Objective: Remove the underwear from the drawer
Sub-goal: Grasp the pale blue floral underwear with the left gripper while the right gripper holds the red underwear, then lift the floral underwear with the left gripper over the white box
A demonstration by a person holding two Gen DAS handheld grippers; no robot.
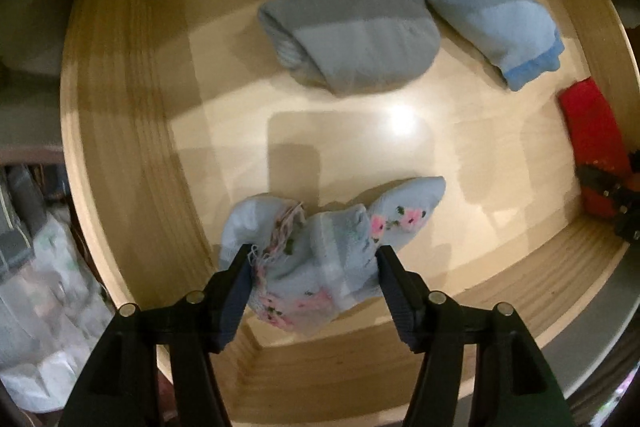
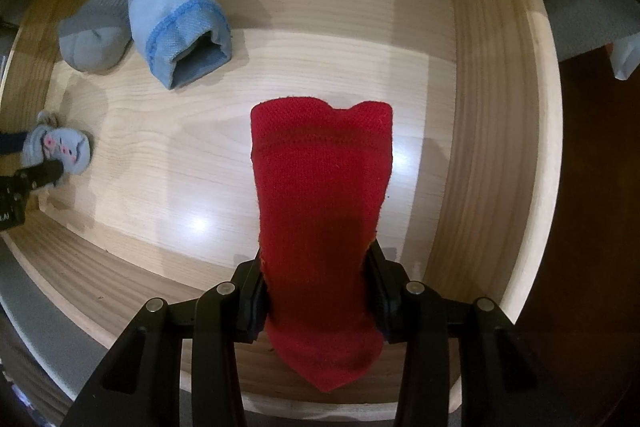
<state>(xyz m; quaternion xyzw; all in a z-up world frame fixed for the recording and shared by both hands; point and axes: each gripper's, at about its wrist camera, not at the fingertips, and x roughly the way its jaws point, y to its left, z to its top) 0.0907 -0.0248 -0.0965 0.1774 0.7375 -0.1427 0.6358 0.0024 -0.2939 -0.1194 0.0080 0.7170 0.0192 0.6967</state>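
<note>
I look down into a pale wooden drawer (image 1: 120, 155). My left gripper (image 1: 312, 263) is shut on a light blue floral garment (image 1: 320, 251), bunched between the fingers just above the drawer floor near the front wall. My right gripper (image 2: 318, 275) is shut on a red knitted garment (image 2: 320, 187), which hangs forward over the drawer floor (image 2: 180, 163). The floral garment (image 2: 60, 147) and the left gripper (image 2: 44, 163) show at the far left of the right wrist view. The red garment (image 1: 592, 131) shows at the right edge of the left wrist view.
Two folded garments lie at the back of the drawer: a grey-blue one (image 1: 352, 23) (image 2: 92, 31) and a light blue one with a darker hem (image 1: 488, 15) (image 2: 176, 23). Drawer walls (image 2: 492, 107) enclose all sides. White bags (image 1: 48, 287) sit outside on the left.
</note>
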